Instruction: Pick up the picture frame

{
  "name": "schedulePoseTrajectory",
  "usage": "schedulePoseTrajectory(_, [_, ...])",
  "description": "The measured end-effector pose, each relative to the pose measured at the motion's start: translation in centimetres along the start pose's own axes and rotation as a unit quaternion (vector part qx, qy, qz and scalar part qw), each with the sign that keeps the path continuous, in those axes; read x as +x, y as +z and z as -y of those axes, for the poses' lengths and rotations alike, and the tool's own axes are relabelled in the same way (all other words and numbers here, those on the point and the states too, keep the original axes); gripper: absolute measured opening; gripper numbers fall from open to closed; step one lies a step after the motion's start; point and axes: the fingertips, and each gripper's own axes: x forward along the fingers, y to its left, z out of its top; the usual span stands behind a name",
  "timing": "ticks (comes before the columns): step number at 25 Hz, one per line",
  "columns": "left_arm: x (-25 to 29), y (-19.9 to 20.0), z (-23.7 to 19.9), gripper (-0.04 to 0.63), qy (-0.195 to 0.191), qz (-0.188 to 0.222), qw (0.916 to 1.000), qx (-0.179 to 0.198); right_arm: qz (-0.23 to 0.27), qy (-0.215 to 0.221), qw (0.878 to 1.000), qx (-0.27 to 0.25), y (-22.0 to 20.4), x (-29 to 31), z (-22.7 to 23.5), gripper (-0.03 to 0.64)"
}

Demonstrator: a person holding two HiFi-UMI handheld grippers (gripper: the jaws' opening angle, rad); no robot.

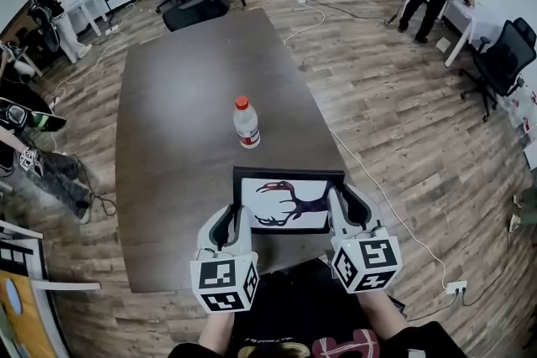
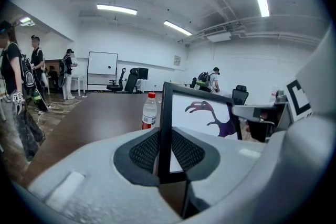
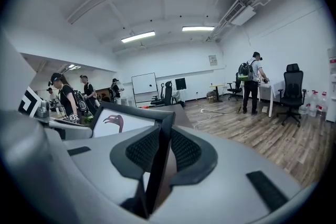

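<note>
The picture frame, a slim matte-black rectangle round a white print of a purple-and-red bird, sits at the near end of the smooth dark-brown worktop. The jaws of the left gripper and right gripper are clamped on its side edges, mesh-textured pads pressing

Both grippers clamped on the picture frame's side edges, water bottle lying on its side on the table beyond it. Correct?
Not quite. The water bottle stands upright, red cap on top, as the head view shows. The rest holds: the left gripper and right gripper each clamp a side edge of the picture frame, and the bottle is on the table beyond it.
</note>
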Motion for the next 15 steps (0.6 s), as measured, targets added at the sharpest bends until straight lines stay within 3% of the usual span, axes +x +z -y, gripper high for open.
schedulePoseTrajectory(15, [-0.27, 0.05, 0.33, 0.078, 0.005, 0.003, 1.0000, 0.000, 0.006, 0.007, 1.000, -0.009, 0.17, -0.02, 0.17, 0.078])
